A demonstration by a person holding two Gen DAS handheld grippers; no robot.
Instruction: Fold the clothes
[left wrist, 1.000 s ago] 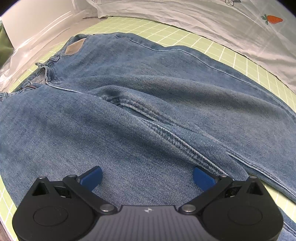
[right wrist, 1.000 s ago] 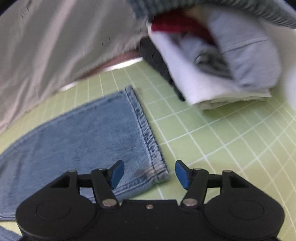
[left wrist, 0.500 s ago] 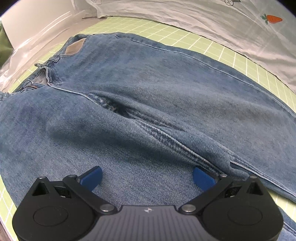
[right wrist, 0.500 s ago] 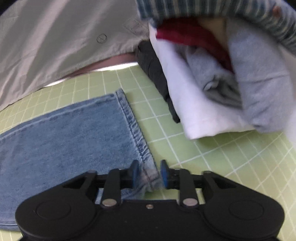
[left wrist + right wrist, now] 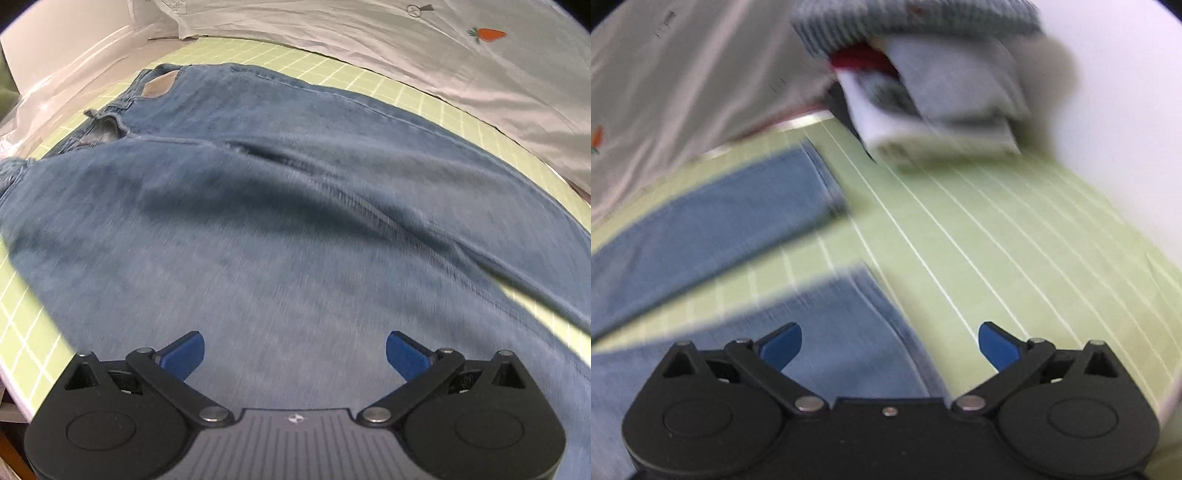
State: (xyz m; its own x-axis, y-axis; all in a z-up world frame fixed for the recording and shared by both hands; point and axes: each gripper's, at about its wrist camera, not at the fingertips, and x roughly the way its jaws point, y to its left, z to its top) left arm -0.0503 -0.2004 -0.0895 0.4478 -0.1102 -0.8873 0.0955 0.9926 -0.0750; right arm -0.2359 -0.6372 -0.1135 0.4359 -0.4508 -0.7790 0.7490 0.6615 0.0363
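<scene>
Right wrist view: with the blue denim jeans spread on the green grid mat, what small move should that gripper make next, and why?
Probably lower the right gripper onto the near leg hem of the blue denim jeans and close. Its jaws have just been opening and hold nothing; the two legs lie apart on the green grid mat, so no fold has begun.

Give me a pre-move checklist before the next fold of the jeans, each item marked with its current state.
1. Left gripper open, nothing between its pads: ok.
2. Right gripper open; its jaws have just been opening, and the near leg hem lies under them, not pinched: ok.
3. Jeans spread on the green grid mat, waistband at the far left: ok.
4. Legs aligned: not ok, mat shows between the two leg ends.
5. Denim lying flat: not ok, a ridge runs along the inseam.
6. Stack of folded clothes apart from the hems: ok.
</scene>
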